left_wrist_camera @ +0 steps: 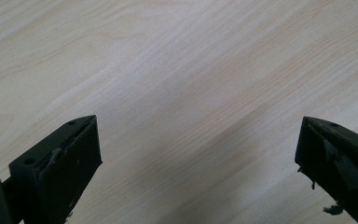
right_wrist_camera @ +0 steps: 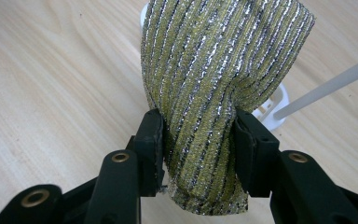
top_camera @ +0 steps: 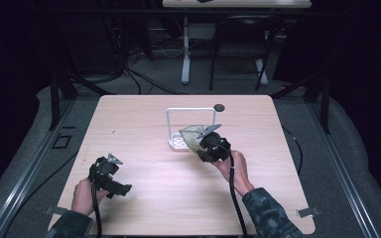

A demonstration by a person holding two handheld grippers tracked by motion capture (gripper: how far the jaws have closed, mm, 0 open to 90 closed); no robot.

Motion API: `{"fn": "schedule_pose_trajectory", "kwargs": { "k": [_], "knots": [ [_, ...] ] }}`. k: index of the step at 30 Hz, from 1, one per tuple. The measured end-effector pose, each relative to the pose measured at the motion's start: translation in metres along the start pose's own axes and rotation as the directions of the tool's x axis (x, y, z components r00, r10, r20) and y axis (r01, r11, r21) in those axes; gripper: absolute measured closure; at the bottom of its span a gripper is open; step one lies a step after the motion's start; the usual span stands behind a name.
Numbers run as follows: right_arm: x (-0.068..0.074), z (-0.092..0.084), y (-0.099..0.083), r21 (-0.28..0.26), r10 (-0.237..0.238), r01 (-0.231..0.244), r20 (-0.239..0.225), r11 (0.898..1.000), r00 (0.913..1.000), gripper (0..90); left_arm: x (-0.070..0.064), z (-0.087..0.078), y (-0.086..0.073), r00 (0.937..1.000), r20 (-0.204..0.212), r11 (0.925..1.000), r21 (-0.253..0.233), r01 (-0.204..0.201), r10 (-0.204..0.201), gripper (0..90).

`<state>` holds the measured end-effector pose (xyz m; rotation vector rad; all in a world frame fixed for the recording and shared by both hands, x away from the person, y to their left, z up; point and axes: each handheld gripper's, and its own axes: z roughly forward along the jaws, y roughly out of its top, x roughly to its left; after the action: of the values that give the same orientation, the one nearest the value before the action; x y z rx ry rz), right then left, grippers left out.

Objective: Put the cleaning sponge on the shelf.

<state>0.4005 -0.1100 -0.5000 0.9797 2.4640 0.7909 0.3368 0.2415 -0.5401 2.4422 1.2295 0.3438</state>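
Note:
A striped cloth (right_wrist_camera: 214, 70) of yellow-green and silver thread is pinched between the two black jaws of my right gripper (right_wrist_camera: 198, 135), which is shut on it. In the high view this cloth (top_camera: 191, 135) hangs at the right gripper (top_camera: 198, 143), just in front of a white wire rack (top_camera: 191, 110) at the table's middle. The rack's white base (right_wrist_camera: 272, 109) and one rod (right_wrist_camera: 326, 88) show behind the cloth. My left gripper (top_camera: 124, 189) rests low at the front left of the table. Its jaws stand wide apart over bare wood (left_wrist_camera: 198, 140), with nothing between them.
A small dark round spot (top_camera: 220, 107) lies on the light wooden table (top_camera: 144, 114) just beyond the rack. Black cables trail from both grippers toward the front edge. Another table and its legs (top_camera: 185, 49) stand on the floor beyond.

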Motion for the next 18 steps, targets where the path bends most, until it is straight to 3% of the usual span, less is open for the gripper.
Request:
{"fn": "schedule_pose_trajectory", "kwargs": {
  "k": [18],
  "knots": [
    [-0.006,0.02,0.011,-0.004,-0.016,0.016,0.003,1.0,0.9999,57.2,-0.001,0.0,0.001,0.9999,-0.001,0.9999,0.005,-0.011,0.011,0.0]
  ]
}}
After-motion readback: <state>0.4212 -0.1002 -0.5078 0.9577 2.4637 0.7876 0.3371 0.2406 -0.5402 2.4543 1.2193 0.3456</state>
